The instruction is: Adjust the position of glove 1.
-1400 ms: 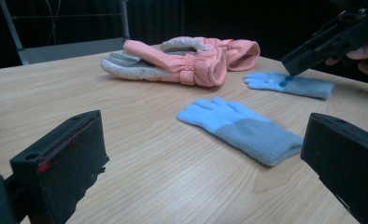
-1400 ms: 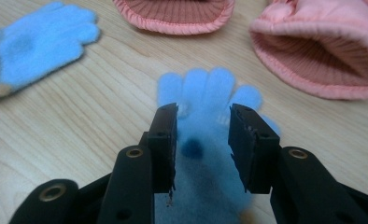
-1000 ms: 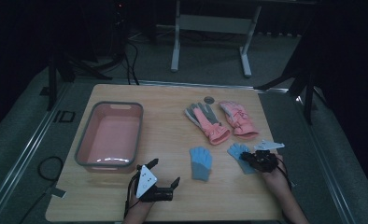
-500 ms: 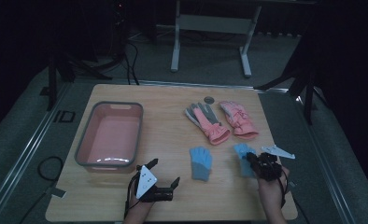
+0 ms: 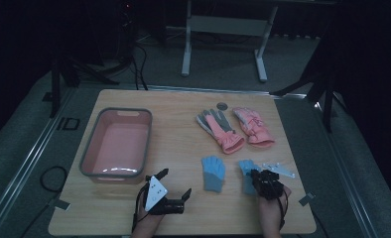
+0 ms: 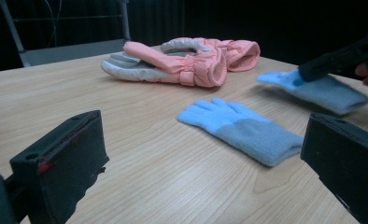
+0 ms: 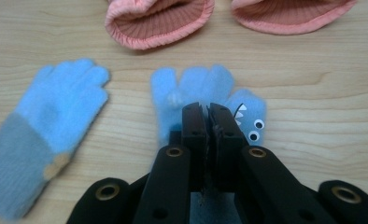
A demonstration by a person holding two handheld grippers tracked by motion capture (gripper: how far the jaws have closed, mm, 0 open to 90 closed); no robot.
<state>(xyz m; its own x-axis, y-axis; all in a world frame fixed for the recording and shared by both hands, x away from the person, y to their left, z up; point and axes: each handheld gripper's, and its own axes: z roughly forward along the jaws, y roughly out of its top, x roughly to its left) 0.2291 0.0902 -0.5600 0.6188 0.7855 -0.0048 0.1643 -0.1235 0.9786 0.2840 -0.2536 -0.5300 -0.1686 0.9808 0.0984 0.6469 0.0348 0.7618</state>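
Right gripper (image 7: 208, 112) at lower right of high view, jaws pinching blue monster-face glove (image 7: 196, 88). Left gripper (image 5: 171, 191) at lower centre, jaws spread, empty. Likely step: lifting glove. Next probably calls for carry toward pink bin (image 5: 115, 173), upper left.

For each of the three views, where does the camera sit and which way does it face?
High view: above the person's side, looking forward and down on the wooden table; both hands enter from the bottom.
Left gripper view: low over the table, along open jaws toward the flat blue glove and pink gloves.
Right gripper view: looking steeply down along closed jaws pinching the googly-eyed blue glove.
Shared: both gripper views show both blue gloves; the left gripper view also catches the right gripper.
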